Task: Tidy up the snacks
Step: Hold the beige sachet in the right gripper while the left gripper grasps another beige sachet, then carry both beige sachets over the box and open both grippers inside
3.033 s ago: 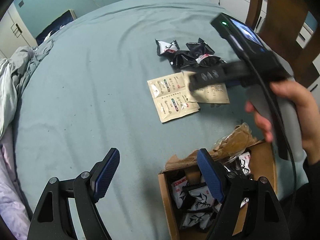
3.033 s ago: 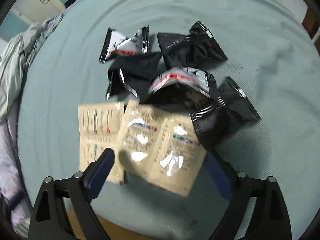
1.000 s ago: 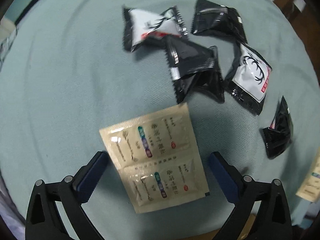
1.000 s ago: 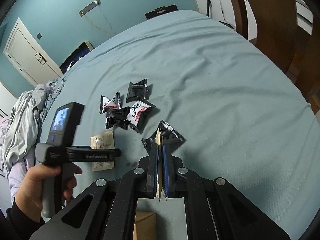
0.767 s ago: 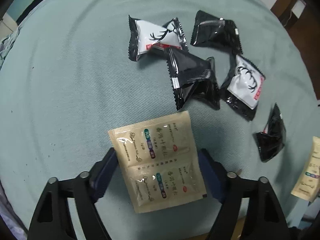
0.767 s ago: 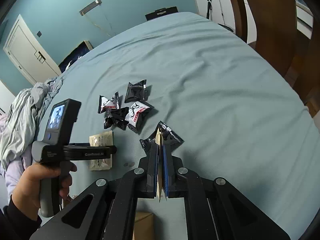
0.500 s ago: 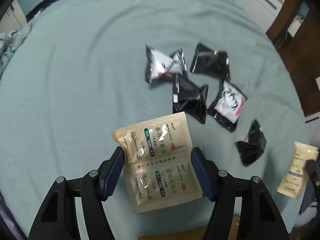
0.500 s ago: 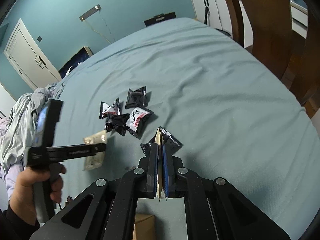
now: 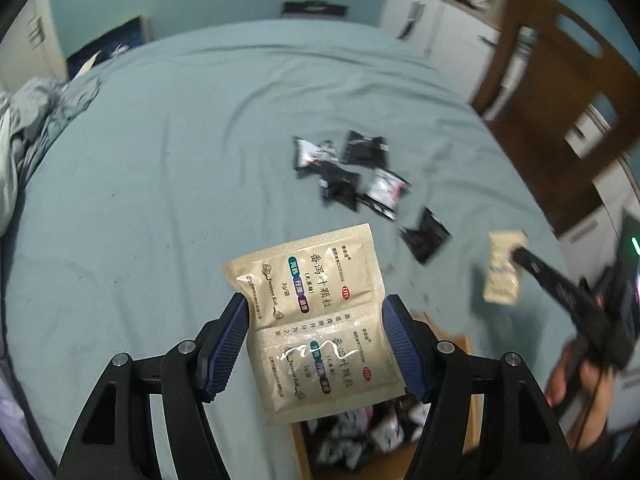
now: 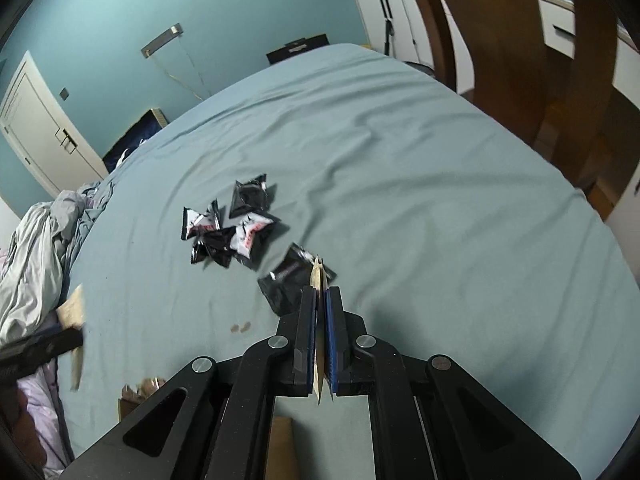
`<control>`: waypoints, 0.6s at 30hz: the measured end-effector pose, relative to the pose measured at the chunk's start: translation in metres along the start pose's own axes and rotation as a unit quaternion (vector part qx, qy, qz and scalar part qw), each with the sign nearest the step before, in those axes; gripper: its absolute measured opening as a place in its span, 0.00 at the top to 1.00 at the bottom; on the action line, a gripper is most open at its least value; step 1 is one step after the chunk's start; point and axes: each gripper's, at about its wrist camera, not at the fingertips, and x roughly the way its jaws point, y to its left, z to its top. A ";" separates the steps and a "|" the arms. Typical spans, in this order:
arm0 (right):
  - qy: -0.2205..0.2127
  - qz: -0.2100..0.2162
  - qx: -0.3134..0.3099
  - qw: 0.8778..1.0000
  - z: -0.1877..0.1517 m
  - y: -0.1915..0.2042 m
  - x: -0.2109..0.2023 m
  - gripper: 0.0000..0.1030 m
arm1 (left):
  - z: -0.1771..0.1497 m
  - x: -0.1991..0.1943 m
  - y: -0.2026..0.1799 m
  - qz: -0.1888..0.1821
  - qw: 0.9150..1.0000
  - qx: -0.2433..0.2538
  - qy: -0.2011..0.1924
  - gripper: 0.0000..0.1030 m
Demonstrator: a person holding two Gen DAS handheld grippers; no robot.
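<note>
My left gripper is shut across the width of a tan double sachet and holds it in the air above the teal bed sheet. Below it is an open cardboard box with black-and-white snack packets inside. My right gripper is shut on a single tan sachet, seen edge-on. In the left wrist view the same single sachet hangs at the right. Several black snack packets lie loose on the sheet beyond both grippers.
Rumpled grey bedding is piled at the left edge of the bed. A wooden chair and white cabinets stand at the right. Two small brown crumbs lie on the sheet near the right gripper.
The left jaws closed on the double sachet's edges and lifted it off the sheet, back over the box. The right gripper stayed shut on its sachet and barely shifted.
</note>
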 end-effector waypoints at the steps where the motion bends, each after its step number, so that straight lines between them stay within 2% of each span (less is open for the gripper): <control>1: 0.000 -0.001 0.002 1.000 -0.002 0.000 -0.003 0.97 | -0.010 -0.003 -0.006 -0.006 1.000 0.012 -0.004 0.34; 5: -0.007 0.008 0.010 1.000 -0.008 0.002 -0.021 0.97 | -0.045 -0.021 -0.014 -0.006 1.000 0.029 -0.010 0.34; 8: -0.017 -0.002 -0.002 1.000 -0.021 0.008 -0.035 0.97 | -0.062 -0.027 -0.020 -0.014 0.999 0.039 -0.012 0.34; 10: -0.021 0.008 -0.007 1.000 -0.031 0.013 -0.045 0.97 | -0.070 -0.032 -0.021 -0.017 0.999 0.036 -0.017 0.34; 14: -0.035 0.044 -0.014 0.998 -0.047 0.020 -0.065 0.97 | -0.083 -0.028 -0.028 -0.022 0.999 0.048 -0.002 0.34; 18: -0.035 0.104 -0.040 0.993 -0.068 0.033 -0.079 0.97 | -0.090 -0.020 -0.043 -0.026 0.996 0.082 0.026 0.30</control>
